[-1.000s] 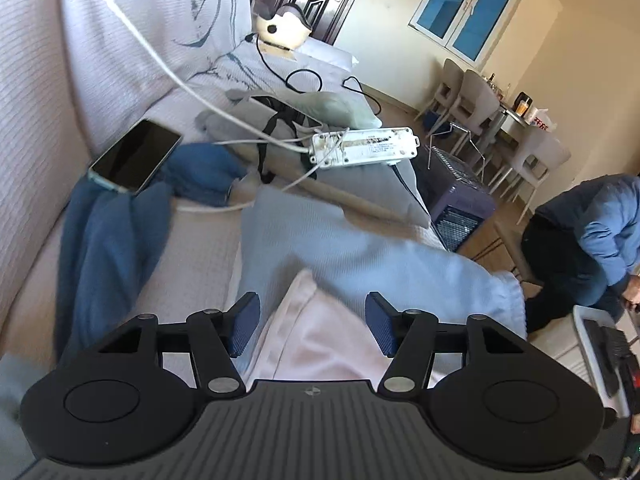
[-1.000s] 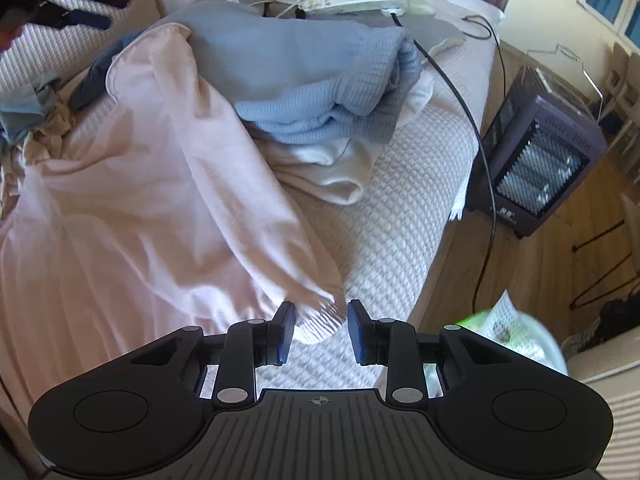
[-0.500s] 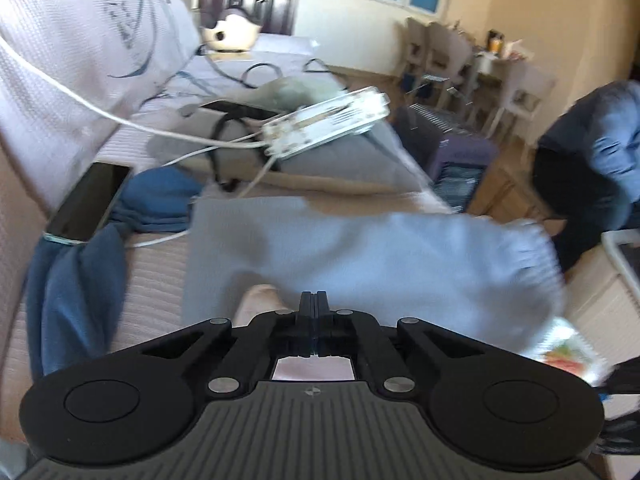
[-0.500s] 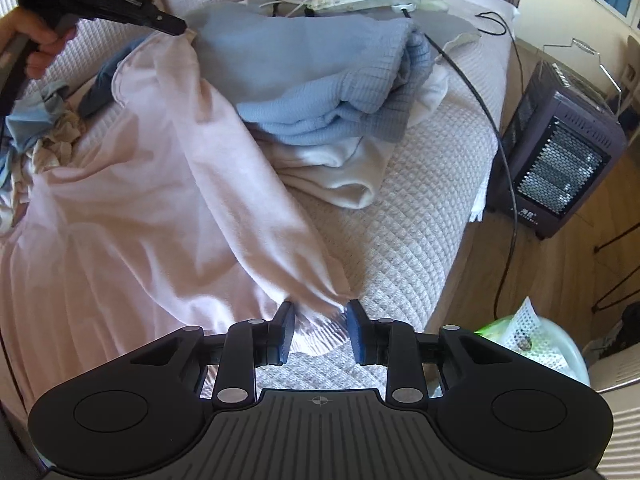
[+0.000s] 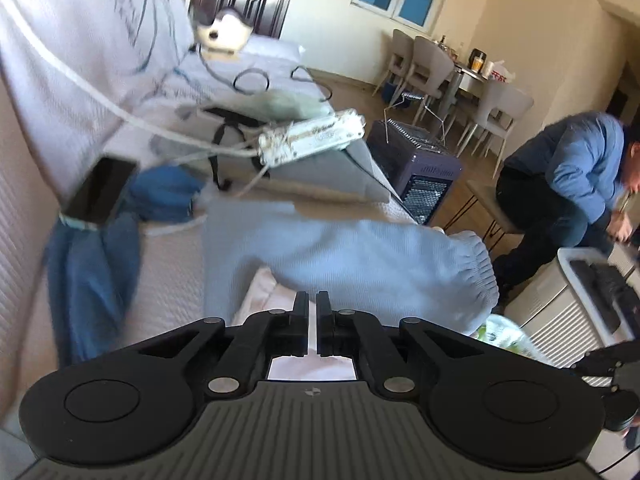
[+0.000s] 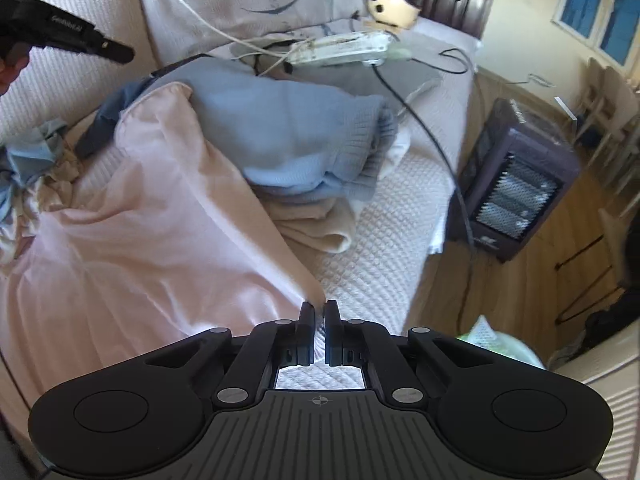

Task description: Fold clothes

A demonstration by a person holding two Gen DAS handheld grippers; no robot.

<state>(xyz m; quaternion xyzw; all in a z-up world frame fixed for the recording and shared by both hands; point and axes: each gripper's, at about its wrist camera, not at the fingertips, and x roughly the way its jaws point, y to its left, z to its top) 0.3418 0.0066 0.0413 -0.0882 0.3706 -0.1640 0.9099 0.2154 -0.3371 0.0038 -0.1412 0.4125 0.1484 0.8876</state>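
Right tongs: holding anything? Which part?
Right tongs are shut on the pink garment, pinching its corner at the sofa's front edge.

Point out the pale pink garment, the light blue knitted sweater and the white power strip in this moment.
Pale pink garment [image 6: 152, 240]: right wrist view, on its broad middle panel.
Light blue knitted sweater [image 6: 296, 136]: right wrist view, on the top of the folded pile.
White power strip [image 5: 312, 140]: left wrist view, on the middle of its casing.

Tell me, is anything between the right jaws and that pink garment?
Nothing visible: the right gripper is already shut on a corner of the pink garment. The folded blue sweater lies beyond, overlapping its far edge.
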